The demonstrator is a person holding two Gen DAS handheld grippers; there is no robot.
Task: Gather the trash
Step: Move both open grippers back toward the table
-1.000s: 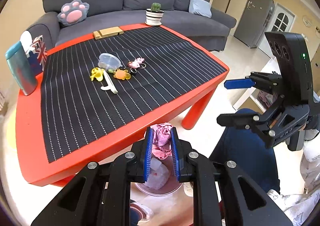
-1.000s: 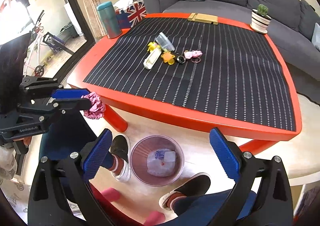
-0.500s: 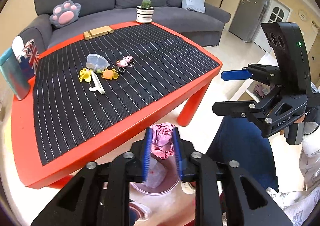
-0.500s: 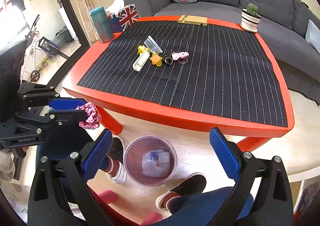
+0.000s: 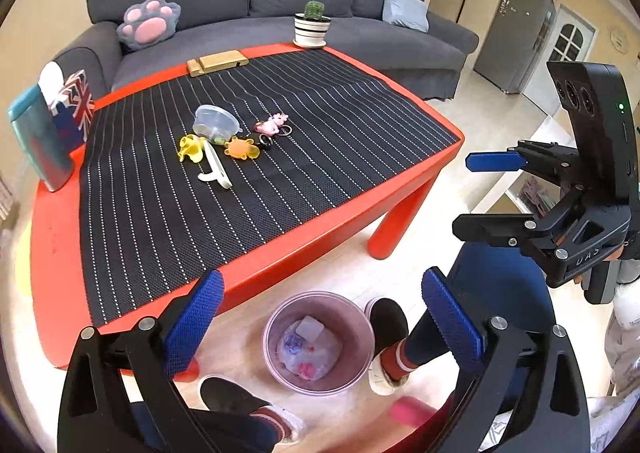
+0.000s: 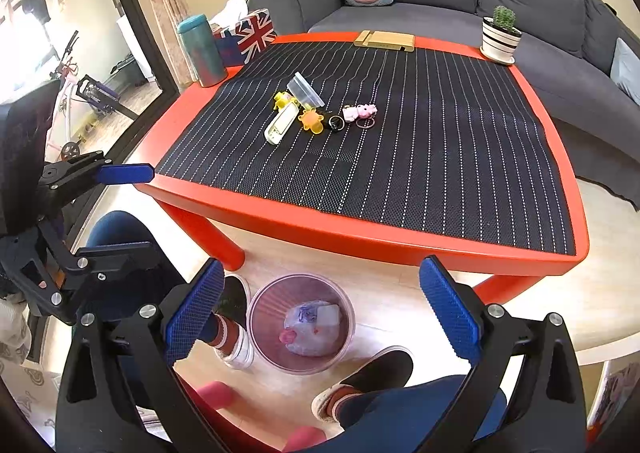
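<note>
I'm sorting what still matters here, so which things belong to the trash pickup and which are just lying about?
Part of the job:
- round translucent pink bin, on the floor
- crumpled pink scrap inside it
- open left gripper

Lying about:
- striped potted cactus
- teal tumbler
- Union Jack tissue box
- paw-print cushion

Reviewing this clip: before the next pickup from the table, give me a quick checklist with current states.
1. Left tool empty, jaws just opened wide: ok.
2. Right tool open and empty: ok.
3. Pink crumpled trash inside the bin: ok.
4. Bin upright on the floor by the red table: ok.
5. Table cleared: not ok; clear container and small toys remain.
6. Which remaining items count as trash: cannot tell.
</note>
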